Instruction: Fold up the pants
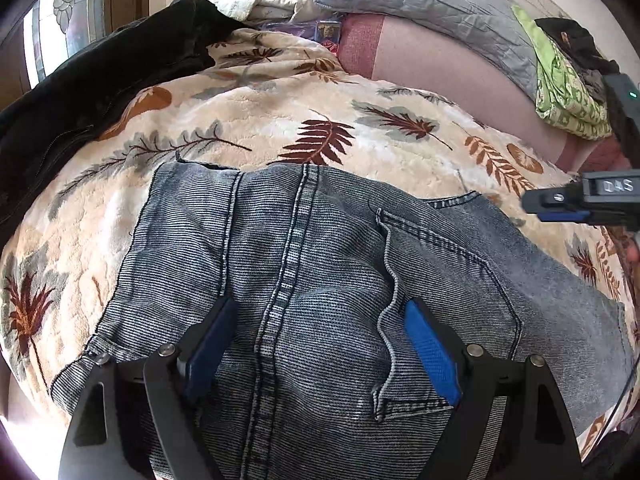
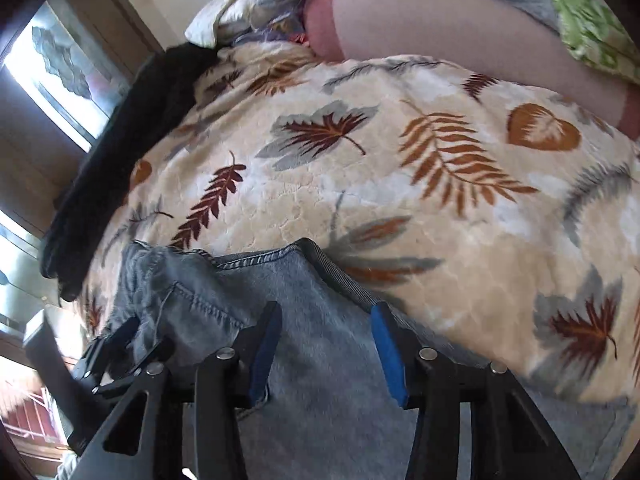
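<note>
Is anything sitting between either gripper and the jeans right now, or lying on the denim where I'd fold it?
Nothing visible. The left gripper and right gripper both hang open directly over the jeans, with only denim between their fingers. The black jacket lies off to the side on the leaf blanket, clear of the jeans.

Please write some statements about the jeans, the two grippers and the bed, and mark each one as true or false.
1. The jeans lie on a leaf-print blanket. True.
2. The left hand-held gripper is shut on the jeans. False: its fingers stand apart over the denim.
3. A black garment lies at the blanket's left edge. True.
4. The right hand-held gripper holds a green cloth. False: it is open above the jeans, and the green cloth lies far back.
5. A grey pillow lies behind the blanket. True.
</note>
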Action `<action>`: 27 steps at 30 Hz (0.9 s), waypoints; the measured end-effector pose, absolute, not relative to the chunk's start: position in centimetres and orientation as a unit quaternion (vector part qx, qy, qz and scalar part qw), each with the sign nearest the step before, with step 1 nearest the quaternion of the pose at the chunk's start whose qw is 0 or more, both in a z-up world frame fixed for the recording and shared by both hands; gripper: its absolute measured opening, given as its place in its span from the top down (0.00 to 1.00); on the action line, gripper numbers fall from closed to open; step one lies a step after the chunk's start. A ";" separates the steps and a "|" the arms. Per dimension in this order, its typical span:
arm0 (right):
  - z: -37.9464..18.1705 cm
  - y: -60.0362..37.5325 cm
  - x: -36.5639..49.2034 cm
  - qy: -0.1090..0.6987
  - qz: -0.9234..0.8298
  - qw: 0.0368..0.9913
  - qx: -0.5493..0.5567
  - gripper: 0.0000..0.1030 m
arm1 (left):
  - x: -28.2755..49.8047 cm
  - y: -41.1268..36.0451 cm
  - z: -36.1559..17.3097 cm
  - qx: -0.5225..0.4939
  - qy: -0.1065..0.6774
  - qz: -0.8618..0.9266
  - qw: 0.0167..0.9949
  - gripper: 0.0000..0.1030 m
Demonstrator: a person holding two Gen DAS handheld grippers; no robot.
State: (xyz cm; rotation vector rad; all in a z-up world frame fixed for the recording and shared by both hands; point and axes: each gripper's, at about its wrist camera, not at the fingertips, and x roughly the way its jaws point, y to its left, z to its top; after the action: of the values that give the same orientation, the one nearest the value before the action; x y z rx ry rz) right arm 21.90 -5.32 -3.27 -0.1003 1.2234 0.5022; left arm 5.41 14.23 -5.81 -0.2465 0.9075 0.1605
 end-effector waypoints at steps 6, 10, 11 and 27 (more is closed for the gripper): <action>-7.5 -0.5 23.5 0.593 0.228 0.760 -0.133 0.80 | 5.3 14.0 -5.7 -0.112 0.433 0.074 0.891 0.17; -6.2 1.7 21.9 0.537 0.214 0.783 -0.229 0.98 | 5.3 14.2 -5.7 -0.114 0.433 0.070 0.891 0.17; -6.0 2.2 21.7 0.519 0.203 0.789 -0.258 0.98 | 5.3 14.1 -5.7 -0.112 0.433 0.070 0.891 0.17; -2.6 -5.6 19.6 0.505 0.159 0.845 -0.080 0.35 | 5.4 13.6 -5.9 -0.098 0.433 0.083 0.892 0.17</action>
State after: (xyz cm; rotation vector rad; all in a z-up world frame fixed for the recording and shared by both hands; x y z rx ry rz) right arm 19.61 -5.57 -2.63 -0.1681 1.0648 0.3361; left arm 5.37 13.62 -5.93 -0.2032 0.8990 0.1716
